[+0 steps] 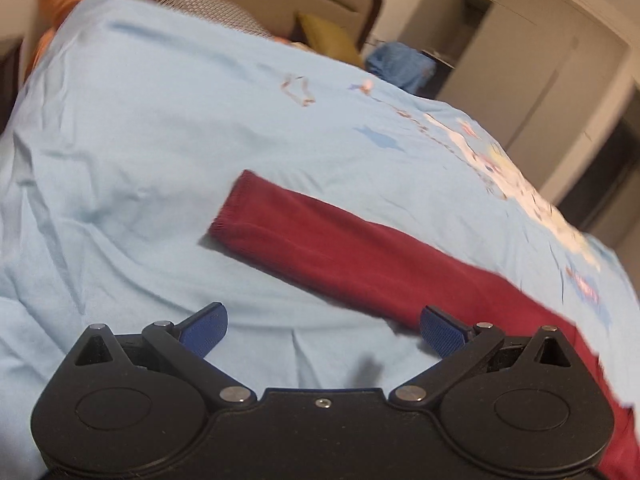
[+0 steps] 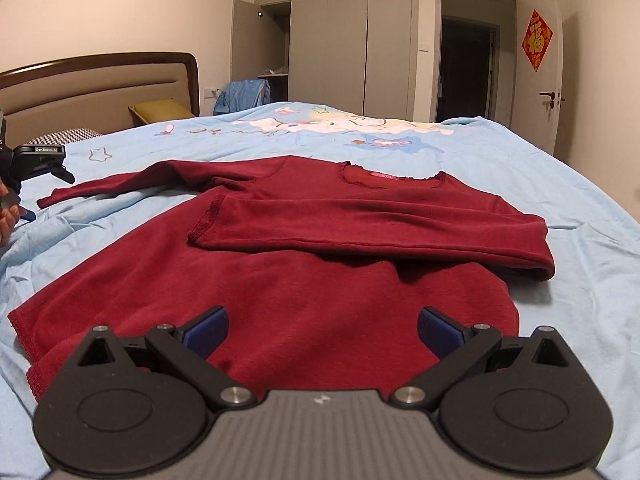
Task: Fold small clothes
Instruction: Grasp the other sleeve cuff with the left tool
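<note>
Where sleeve (image 2: 368, 224) overlaps body: soft ribbed maroon top (image 2: 224, 288).

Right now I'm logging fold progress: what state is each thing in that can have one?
Dark red long-sleeved knit top: spread flat on the bed, partly folded.
Its right-hand sleeve: folded across the chest.
Its other sleeve: stretched out straight on the sheet, unfolded.
Left gripper: open, holding nothing.
Right gripper: open, over the hem.
Grey wardrobe door: ajar.
White room door: open.
</note>
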